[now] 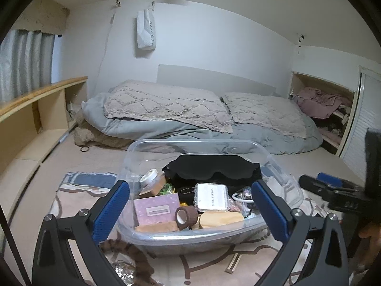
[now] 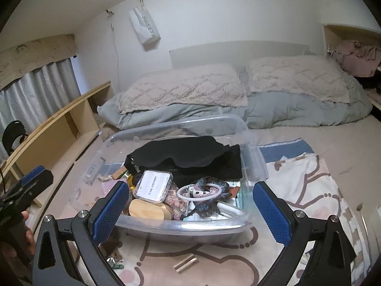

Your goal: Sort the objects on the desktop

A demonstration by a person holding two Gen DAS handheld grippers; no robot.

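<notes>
Hovering over clear bin [image 1: 133, 147], both grippers wide, empty. Left gripper [image 1: 190, 207] and right gripper [image 2: 190, 208] both aim at bin. Small comb [image 2: 185, 263] lies on mat, lower centre of frame, long axis diagonal, nearer right gripper.

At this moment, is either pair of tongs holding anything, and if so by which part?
Nothing is held. The left tongs and right tongs both stand open and empty in front of the clear plastic bin.

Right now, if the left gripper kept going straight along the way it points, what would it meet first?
Probably the near wall of the clear plastic bin, which sits between the open left gripper fingers. Just beyond it lies the brown tape roll. Depth is hard to judge through the fisheye.
</notes>
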